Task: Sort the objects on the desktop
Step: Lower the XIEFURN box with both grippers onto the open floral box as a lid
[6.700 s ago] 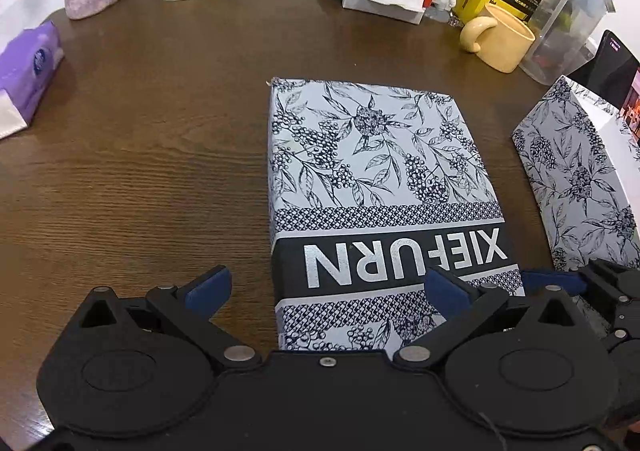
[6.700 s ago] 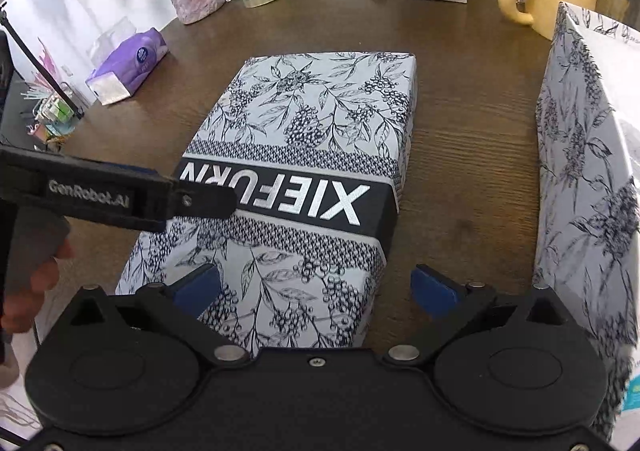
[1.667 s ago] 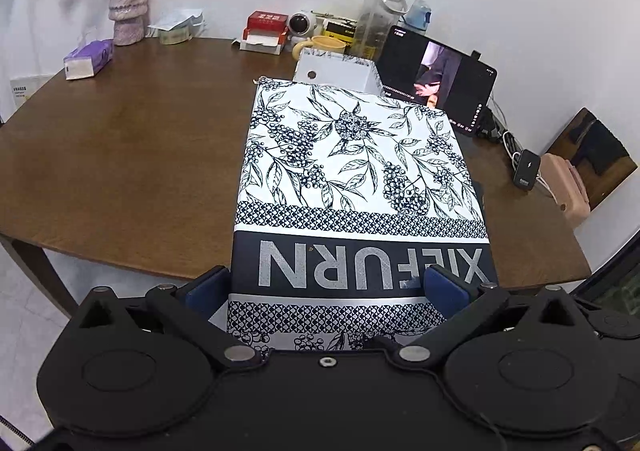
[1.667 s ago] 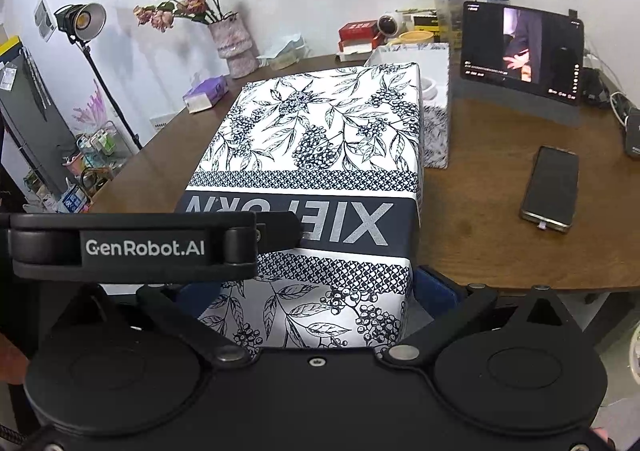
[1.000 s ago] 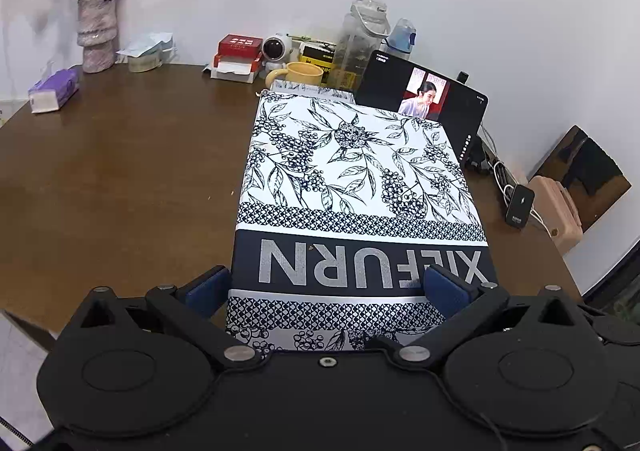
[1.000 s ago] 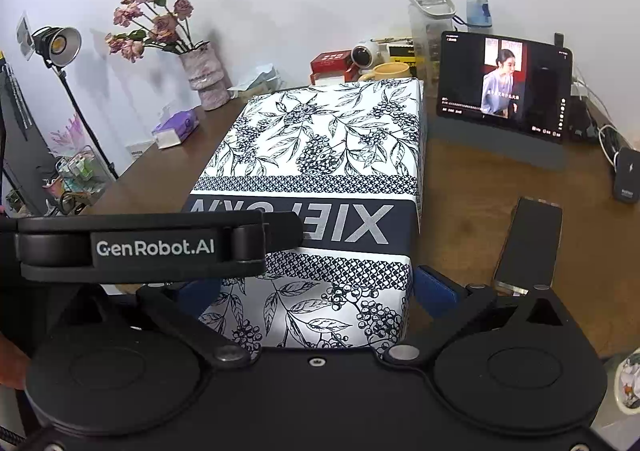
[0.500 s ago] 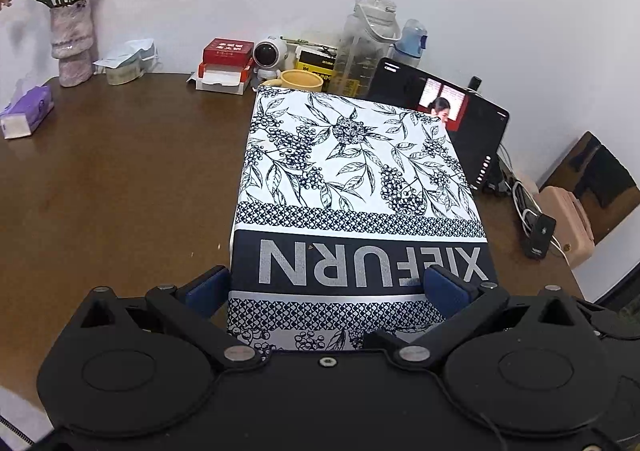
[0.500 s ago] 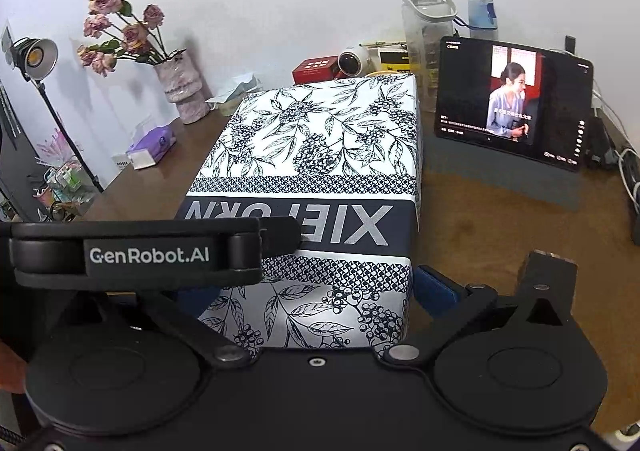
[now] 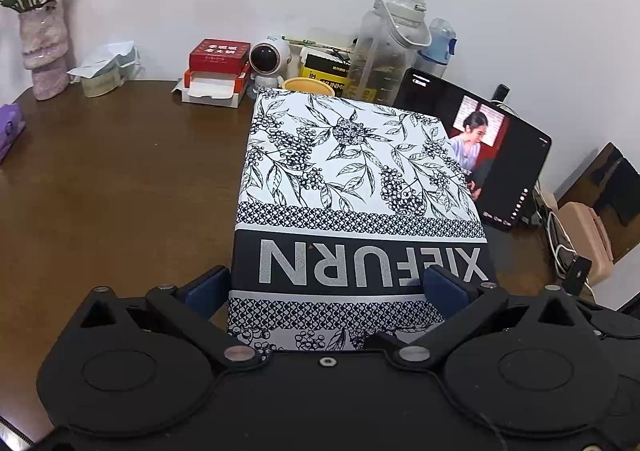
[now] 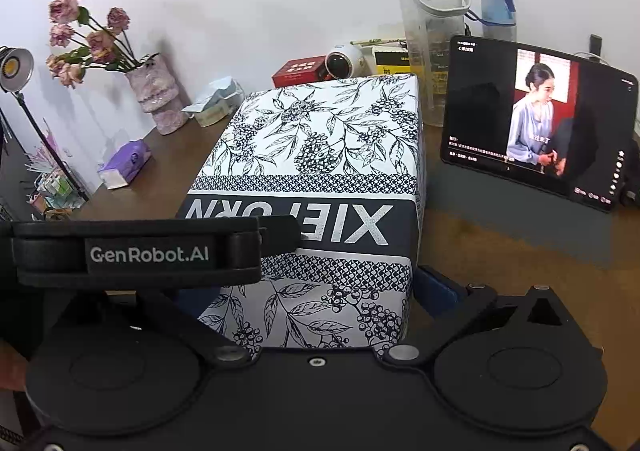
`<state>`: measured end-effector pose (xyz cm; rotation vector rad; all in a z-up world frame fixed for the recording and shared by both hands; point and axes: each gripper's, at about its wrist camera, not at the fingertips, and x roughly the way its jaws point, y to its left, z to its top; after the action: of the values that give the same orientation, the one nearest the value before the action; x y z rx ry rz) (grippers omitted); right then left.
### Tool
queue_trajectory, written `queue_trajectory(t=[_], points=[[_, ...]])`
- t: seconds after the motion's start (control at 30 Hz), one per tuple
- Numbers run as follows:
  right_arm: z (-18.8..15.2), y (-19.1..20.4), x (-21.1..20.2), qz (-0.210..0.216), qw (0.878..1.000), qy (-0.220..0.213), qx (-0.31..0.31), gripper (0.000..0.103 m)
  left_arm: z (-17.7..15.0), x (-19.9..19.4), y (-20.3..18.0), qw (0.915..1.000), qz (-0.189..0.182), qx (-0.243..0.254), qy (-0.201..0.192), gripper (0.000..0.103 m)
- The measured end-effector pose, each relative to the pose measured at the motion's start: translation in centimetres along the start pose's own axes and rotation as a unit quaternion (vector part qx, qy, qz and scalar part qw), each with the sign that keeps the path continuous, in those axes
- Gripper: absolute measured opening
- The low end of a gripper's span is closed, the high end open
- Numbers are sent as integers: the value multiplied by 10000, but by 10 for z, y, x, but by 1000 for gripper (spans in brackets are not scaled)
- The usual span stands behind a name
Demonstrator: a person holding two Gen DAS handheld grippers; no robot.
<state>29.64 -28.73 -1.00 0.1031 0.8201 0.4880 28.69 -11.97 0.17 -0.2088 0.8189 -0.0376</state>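
I have the patterned box lid (image 9: 352,179) clamped between the blue pads (image 9: 202,293) of my left gripper (image 9: 324,291); the pads press on its two long sides at the near end, at 6 o'clock in the left wrist view. My right gripper (image 10: 304,293) grips the same lid: its right pad (image 10: 434,287) lies against the lid's right wall, while the left pad is hidden behind the black GenRobot.AI bar (image 10: 140,253) of the other tool, which crosses the right wrist view at 9 o'clock.

The lid carries a dark band with the lettering XIEFURN, reading upside down from my position, and a leaf-and-berry print over the rest. It sits above the brown table (image 9: 120,179), extending from 6 o'clock toward 12 o'clock. Whether it rests on anything beneath I cannot tell.

Beyond its far edge, at 12 o'clock, I see a yellow mug (image 9: 308,85), only its rim showing, a small round white camera (image 9: 269,58) and a red box (image 9: 218,53). A clear water jug (image 9: 386,47) stands at 1 o'clock. A tablet (image 10: 536,123) stands propped at 2 o'clock, screen lit, just beside the lid's right edge. At 10 o'clock stand a vase of dried roses (image 10: 154,95) and a purple tissue pack (image 10: 126,163)
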Motion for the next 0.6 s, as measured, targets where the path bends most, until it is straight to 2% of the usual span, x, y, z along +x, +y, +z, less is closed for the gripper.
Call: queue_trajectory(t=[0.3, 0.6], points=[[19, -11, 38, -62, 9998, 153, 89, 103, 25, 42, 12, 9998, -43, 8, 193, 103], [27, -19, 57, -63, 9993, 295, 233, 103, 35, 64, 16, 9994, -21, 33, 347, 103]])
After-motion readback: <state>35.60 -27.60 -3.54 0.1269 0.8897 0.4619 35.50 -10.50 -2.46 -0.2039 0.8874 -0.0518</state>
